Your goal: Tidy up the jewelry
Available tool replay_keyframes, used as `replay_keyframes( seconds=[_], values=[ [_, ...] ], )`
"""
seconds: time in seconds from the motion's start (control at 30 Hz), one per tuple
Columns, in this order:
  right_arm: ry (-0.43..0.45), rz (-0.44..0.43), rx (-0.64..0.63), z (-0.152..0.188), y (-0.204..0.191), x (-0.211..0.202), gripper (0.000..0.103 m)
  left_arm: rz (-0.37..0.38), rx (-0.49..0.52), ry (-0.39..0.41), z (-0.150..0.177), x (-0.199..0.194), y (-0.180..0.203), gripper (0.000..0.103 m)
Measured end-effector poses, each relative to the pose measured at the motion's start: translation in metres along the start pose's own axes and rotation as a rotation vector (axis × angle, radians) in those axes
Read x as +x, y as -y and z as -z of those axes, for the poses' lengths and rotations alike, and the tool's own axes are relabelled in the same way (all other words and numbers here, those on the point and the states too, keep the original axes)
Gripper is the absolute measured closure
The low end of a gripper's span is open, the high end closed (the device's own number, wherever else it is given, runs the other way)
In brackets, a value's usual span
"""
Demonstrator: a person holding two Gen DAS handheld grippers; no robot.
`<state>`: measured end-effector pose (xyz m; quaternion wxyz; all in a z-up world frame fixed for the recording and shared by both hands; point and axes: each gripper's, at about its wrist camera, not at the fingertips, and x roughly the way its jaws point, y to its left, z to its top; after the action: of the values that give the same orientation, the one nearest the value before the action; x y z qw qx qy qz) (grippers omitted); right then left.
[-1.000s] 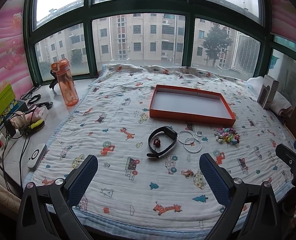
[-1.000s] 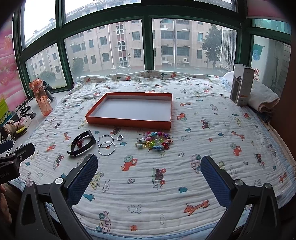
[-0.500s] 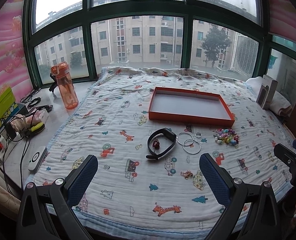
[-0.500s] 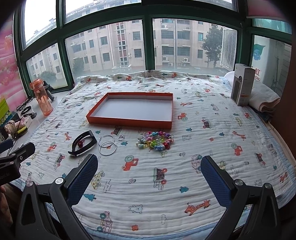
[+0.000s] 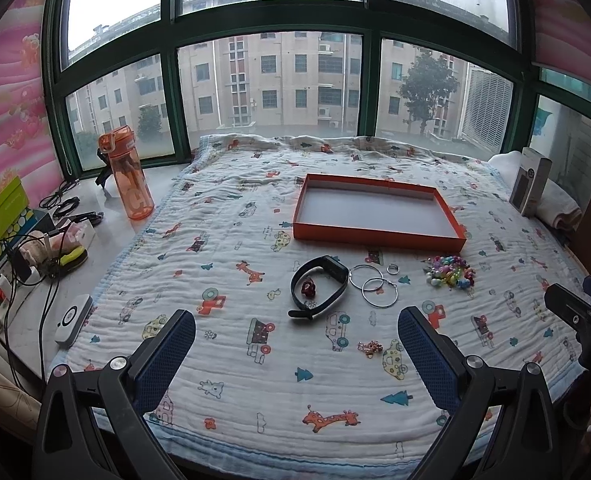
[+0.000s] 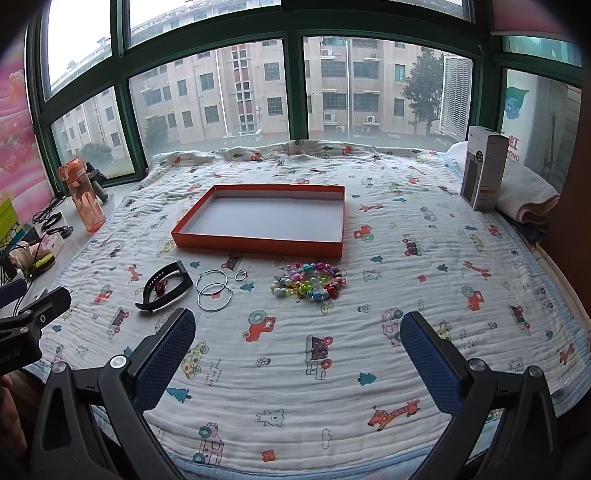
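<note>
An empty orange tray (image 5: 379, 233) (image 6: 255, 245) lies on the printed quilt. In front of it sit a black wristband (image 5: 337, 272) (image 6: 171, 278) with a small red piece (image 5: 307, 288) inside its loop, two silver hoops (image 5: 379, 292) (image 6: 214, 296), a small ring (image 5: 392, 267) (image 6: 240, 276), a pile of colourful beads (image 5: 449, 274) (image 6: 309, 282) and a tiny gold-pink charm (image 5: 369, 347). My left gripper (image 5: 295, 344) is open above the near quilt, short of the wristband. My right gripper (image 6: 297, 346) is open too, short of the beads.
An orange water bottle (image 5: 129, 178) (image 6: 83, 198), cables, a white device (image 5: 73, 320) and clutter occupy the sill on the left. A white-and-grey box (image 5: 529, 186) (image 6: 485, 172) stands by folded towels (image 6: 529, 198) at the right. Windows close the far side.
Both views have drifted slightly; the left camera tilted a little so the items sit marginally lower and nearer. Nothing was grasped or shifted on the quilt.
</note>
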<state>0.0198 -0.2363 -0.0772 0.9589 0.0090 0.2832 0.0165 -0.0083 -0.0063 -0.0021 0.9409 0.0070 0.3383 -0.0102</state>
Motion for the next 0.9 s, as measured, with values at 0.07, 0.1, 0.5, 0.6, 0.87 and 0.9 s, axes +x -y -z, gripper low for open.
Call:
replay_keyframes(
  seconds=[0.07, 0.1, 0.5, 0.6, 0.87, 0.9],
  values=[
    [0.001, 0.000, 0.000, 0.000, 0.000, 0.000, 0.000, 0.002, 0.003, 0.001, 0.000, 0.000, 0.001, 0.000],
    [0.000, 0.000, 0.001, 0.000, 0.001, 0.000, 0.000, 0.003, 0.004, 0.001, 0.000, 0.000, 0.001, 0.000],
    [0.000, -0.005, 0.002, 0.000, 0.000, 0.001, 0.000, 0.029, 0.012, -0.005, 0.000, 0.008, 0.003, 0.000],
    [-0.001, -0.006, 0.002, 0.000, 0.001, 0.002, 0.000, 0.049, 0.022, -0.005, 0.000, 0.011, 0.005, 0.000],
    [-0.014, -0.004, -0.004, 0.001, 0.005, 0.012, 0.000, 0.110, 0.042, -0.030, 0.003, 0.028, 0.008, 0.000],
    [-0.013, -0.004, -0.007, 0.000, 0.006, 0.013, 0.000, 0.118, 0.047, -0.031, 0.004, 0.031, 0.009, 0.000]
  ],
)
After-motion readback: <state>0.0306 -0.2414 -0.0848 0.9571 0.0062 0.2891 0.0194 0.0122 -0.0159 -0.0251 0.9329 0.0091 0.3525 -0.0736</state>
